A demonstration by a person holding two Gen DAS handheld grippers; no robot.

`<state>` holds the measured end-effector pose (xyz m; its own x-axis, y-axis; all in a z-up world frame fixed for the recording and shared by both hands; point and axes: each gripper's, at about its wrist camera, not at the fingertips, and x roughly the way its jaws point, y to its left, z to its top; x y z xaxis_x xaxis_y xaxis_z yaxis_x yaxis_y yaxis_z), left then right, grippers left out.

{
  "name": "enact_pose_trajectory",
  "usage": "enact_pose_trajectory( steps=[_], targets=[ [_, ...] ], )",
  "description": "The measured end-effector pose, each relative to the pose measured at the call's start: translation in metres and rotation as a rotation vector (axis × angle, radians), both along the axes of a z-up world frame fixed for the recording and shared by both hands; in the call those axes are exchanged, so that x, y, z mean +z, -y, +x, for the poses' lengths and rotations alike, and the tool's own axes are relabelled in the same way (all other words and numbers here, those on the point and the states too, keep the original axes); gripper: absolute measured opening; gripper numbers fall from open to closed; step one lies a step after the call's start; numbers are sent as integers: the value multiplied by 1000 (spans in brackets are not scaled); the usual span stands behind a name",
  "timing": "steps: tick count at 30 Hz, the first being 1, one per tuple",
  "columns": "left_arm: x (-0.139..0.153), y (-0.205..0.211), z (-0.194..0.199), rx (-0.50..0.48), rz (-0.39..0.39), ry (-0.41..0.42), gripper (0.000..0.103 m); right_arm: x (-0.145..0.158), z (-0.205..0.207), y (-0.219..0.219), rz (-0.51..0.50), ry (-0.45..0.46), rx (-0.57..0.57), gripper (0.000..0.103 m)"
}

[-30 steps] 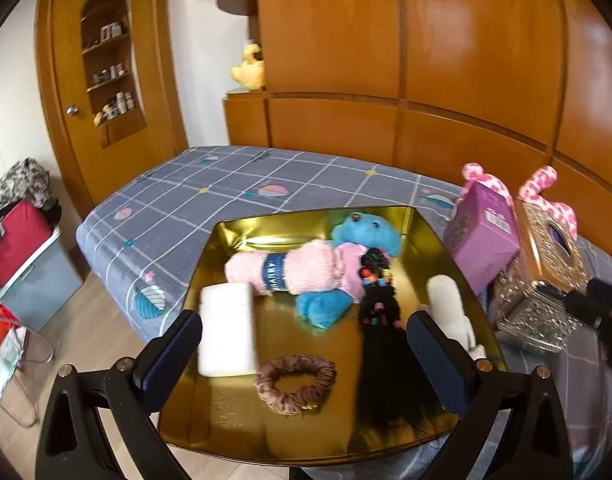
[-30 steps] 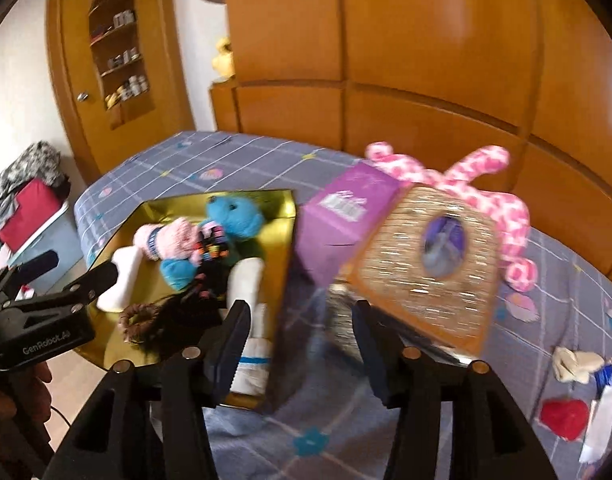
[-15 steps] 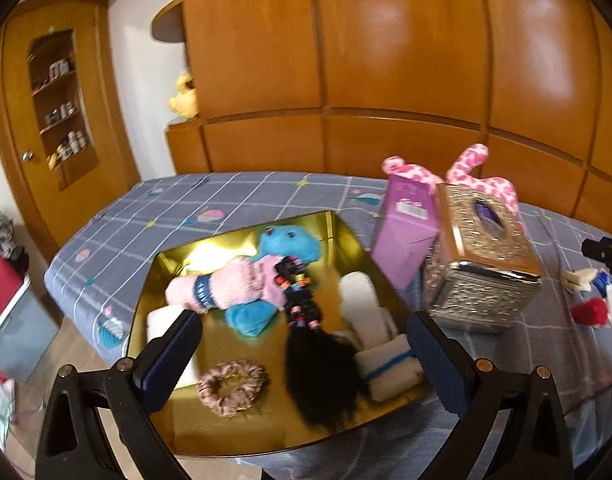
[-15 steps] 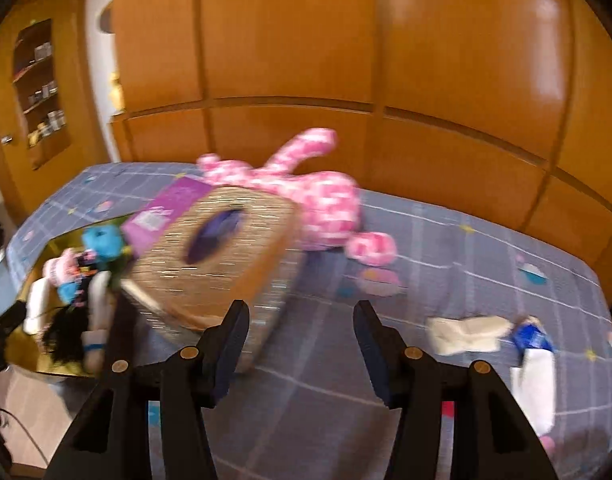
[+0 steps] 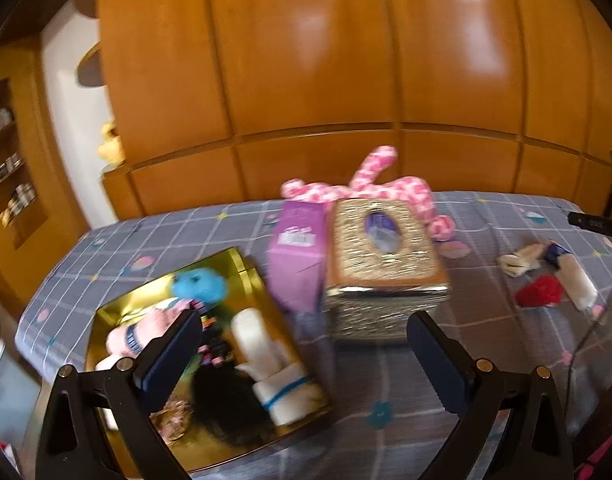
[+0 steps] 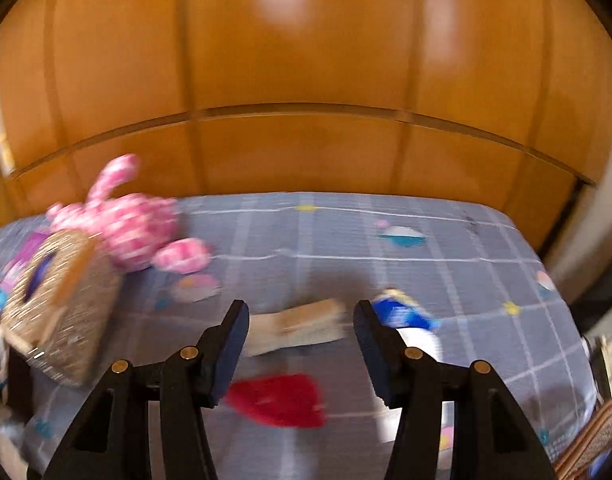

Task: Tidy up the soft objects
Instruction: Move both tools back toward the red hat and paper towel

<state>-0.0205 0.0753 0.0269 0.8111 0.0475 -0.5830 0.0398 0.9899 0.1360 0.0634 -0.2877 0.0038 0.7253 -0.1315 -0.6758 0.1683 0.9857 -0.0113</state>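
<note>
Right wrist view: right gripper (image 6: 301, 330) jaws stood apart, empty; beige cloth (image 6: 296, 326) between them, red plush (image 6: 280, 399) below.

Left gripper (image 5: 304, 354) gaped, empty.

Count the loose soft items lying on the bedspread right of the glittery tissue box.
3: a beige cloth piece farthest back, a red fuzzy item nearest the right gripper, and a white-and-blue item to their right. Others may lie outside these views.

A grey-blue bedsheet (image 6: 346, 240) checked with pale lines carries a pink-and-white patterned plush (image 6: 126, 220), a red soft piece (image 6: 280, 400), a glittery gold tissue box (image 5: 382, 264), a purple carton (image 5: 298, 256) and a shiny gold tray (image 5: 242, 264) before orange-brown wooden panels (image 6: 306, 60).
</note>
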Motion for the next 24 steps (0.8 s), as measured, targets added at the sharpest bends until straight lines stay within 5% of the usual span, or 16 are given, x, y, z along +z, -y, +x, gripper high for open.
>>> enact_pose_trajectory(
  steps=[4,9,24],
  targets=[
    [1,29,8,-76,5,-9,103,-10,3,46,30,13,-155,55],
    [-4,64,18,-159,0,-37,103,-18,-5,95,225,32,-309,58],
    [-33,143,44,-304,6,-138,102,-25,-16,120,414,65,-356,59]
  ],
)
